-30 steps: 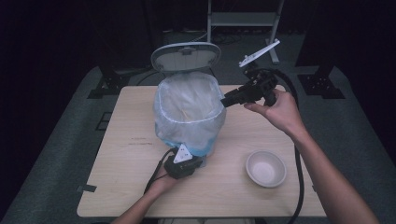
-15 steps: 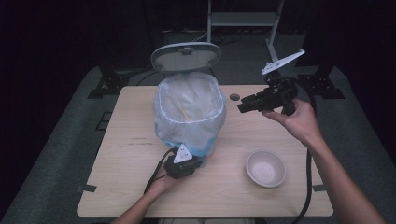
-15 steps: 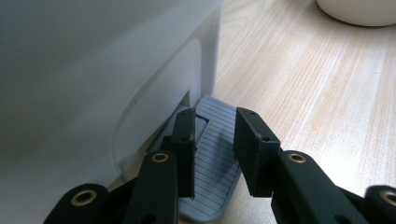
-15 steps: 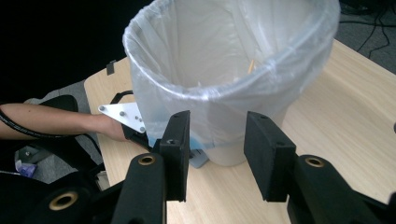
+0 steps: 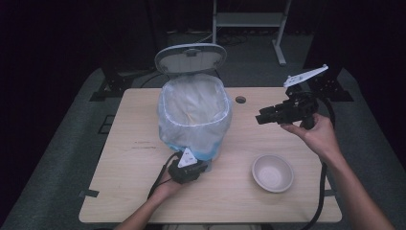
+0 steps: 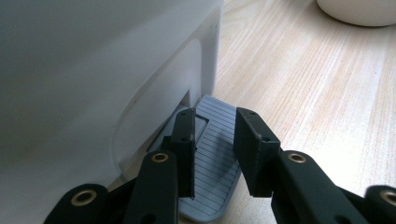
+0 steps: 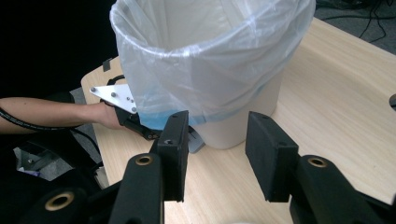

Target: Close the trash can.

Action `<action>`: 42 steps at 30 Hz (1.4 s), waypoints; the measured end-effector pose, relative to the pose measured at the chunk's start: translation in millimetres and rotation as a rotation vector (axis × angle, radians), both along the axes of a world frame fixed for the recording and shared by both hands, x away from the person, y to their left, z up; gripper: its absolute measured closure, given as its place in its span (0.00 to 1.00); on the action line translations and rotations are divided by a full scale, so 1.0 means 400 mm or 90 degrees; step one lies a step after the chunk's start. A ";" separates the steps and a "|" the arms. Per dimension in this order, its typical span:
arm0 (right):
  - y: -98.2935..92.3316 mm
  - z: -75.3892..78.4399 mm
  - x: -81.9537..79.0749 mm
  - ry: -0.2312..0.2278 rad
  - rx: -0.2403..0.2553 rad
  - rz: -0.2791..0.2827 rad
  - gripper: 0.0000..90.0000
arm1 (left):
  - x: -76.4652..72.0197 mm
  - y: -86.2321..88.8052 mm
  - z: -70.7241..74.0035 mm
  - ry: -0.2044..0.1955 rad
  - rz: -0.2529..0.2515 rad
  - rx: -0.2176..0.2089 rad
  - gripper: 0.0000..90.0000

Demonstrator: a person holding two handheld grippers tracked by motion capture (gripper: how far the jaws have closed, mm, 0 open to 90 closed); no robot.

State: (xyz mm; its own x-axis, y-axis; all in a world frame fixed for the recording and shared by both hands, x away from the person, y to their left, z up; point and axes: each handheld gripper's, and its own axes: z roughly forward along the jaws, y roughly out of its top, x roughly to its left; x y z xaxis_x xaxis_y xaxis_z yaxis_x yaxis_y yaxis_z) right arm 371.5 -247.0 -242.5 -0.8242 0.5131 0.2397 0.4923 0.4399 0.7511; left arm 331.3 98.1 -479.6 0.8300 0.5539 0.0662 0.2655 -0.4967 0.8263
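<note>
A white pedal bin (image 5: 194,115) lined with a clear plastic bag stands mid-table, its grey lid (image 5: 190,58) tipped up at the back. My left gripper (image 5: 197,162) lies low at the bin's front base. In the left gripper view its jaws (image 6: 214,122) stand close together and rest on the ribbed grey pedal (image 6: 210,163), with nothing between them. My right gripper (image 5: 261,118) hangs in the air right of the bin and points at it. Its jaws (image 7: 215,128) have just been opening, and nothing is between them. The bin (image 7: 210,60) stands beyond them, clear of the pads.
An empty beige bowl (image 5: 272,172) sits on the wooden table (image 5: 134,191) at the front right. A small round hole (image 5: 240,99) lies in the tabletop behind the right gripper. A metal rack (image 5: 249,19) stands on the floor beyond the table.
My right gripper has drawn away from the bin's rim, moving right and slightly lower, with its jaws a little wider. The left gripper has stayed on the pedal.
</note>
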 end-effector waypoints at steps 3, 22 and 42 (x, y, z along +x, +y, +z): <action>-0.010 -0.013 -0.008 0.001 0.006 -0.001 0.64 | 0.000 0.000 0.000 0.000 0.000 0.001 0.77; -0.055 -0.102 -0.060 0.011 0.019 -0.006 0.61 | 0.000 0.000 0.000 0.001 0.001 0.000 0.77; -0.087 -0.232 -0.155 0.009 0.005 0.008 0.56 | -0.001 0.000 0.000 0.001 0.002 -0.002 0.77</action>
State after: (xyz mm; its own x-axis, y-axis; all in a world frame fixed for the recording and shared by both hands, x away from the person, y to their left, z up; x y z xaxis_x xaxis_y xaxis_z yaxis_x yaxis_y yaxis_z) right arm 309.4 -281.8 -335.3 -0.8270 0.5006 0.2561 0.4978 0.4400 0.7474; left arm 331.0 97.9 -479.6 0.8282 0.5568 0.0632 0.2686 -0.4933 0.8274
